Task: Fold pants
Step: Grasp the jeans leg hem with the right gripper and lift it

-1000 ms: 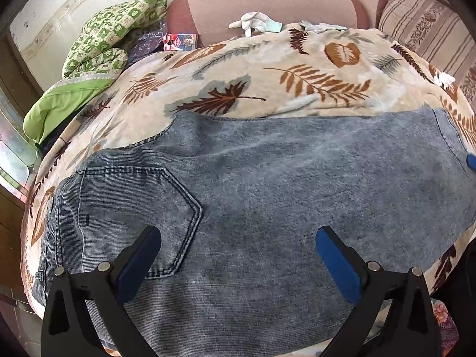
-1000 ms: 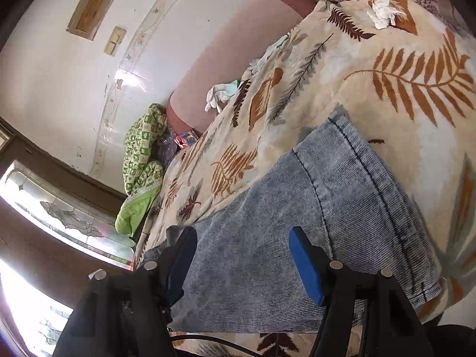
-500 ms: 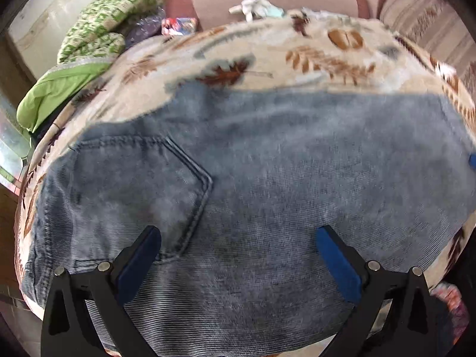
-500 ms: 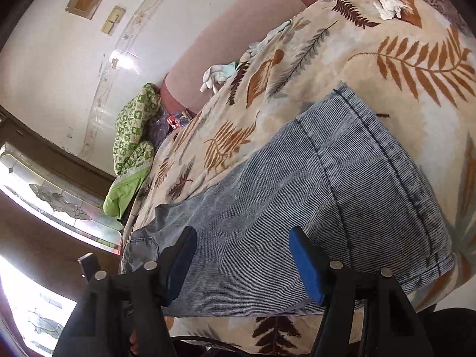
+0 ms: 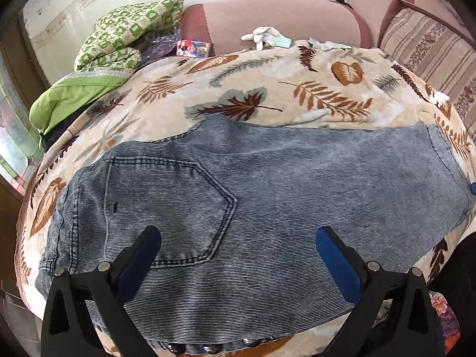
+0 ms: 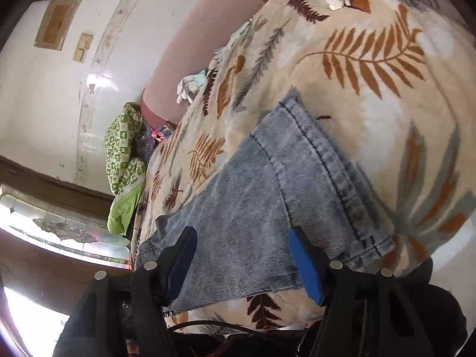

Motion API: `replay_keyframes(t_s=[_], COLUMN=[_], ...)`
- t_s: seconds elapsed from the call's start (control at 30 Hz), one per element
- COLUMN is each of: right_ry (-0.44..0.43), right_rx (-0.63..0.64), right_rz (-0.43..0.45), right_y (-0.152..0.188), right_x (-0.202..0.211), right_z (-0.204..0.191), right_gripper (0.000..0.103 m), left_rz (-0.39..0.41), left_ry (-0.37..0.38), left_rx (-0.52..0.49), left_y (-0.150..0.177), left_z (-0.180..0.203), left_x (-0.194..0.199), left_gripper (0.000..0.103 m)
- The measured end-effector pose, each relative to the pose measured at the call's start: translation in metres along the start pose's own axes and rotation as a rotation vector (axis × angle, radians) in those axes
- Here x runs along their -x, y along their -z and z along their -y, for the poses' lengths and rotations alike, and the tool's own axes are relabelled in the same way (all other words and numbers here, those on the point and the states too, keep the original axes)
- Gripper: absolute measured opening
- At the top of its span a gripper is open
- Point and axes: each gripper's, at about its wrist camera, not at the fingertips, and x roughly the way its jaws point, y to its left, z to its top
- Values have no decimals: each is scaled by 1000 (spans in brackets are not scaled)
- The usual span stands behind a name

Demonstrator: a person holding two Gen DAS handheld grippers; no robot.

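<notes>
Washed blue jeans [image 5: 267, 202] lie flat across a leaf-patterned blanket [image 5: 267, 89], folded lengthwise, back pocket [image 5: 166, 205] up at the left and the leg hems at the right. My left gripper [image 5: 238, 250] hovers open above the seat of the jeans, nothing between its blue pads. In the right wrist view the hem end of the jeans [image 6: 297, 184] lies below my right gripper [image 6: 242, 255], which is open and holds nothing. A blue pad tip [image 5: 473, 189] of the right gripper shows at the left view's right edge.
The blanket covers a sofa with a pink backrest [image 5: 276, 17] and a striped cushion [image 5: 428, 50]. A green quilt [image 5: 119, 47], a small colourful box [image 5: 193, 49] and white gloves [image 5: 264, 35] lie at the back. A window [image 6: 59, 232] is at the left.
Both views shifted slightly over the jeans: the left camera dipped closer, then pulled back; the right gripper rolled and now sits nearer the hem. Jeans have not moved.
</notes>
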Motion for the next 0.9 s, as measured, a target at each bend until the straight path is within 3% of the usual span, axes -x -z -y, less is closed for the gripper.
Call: replay_keyframes(t_s=[0.17,0.37,0.63,0.83,0.87,0.9], right_ry=[74,89,136,134,135,133], right_rx=[-125,-229,-225,-164,-152,-142], right_rz=[-4,-9,-51,-32,-22,-16], right_y=[-6,-9,-9,-10,-9,-9], right_x=[15,31,5,-2,-4,-5], right_z=[31,69,83,63,60,57], right_gripper=[68,68,72,72,67,55], left_rz=[-7,-25,-21,-30,-27,-24], left_ry=[9,10,8,10,14,15], left_rx=[-24,-19,-26,-14,-18,-22], left_y=[1,2,2,1,2,2], left_z=[9,11,13,13,14,15], left_x=[-5,-11,-8,-8,-6,-5], left_gripper=[103,103,103,103,103,103])
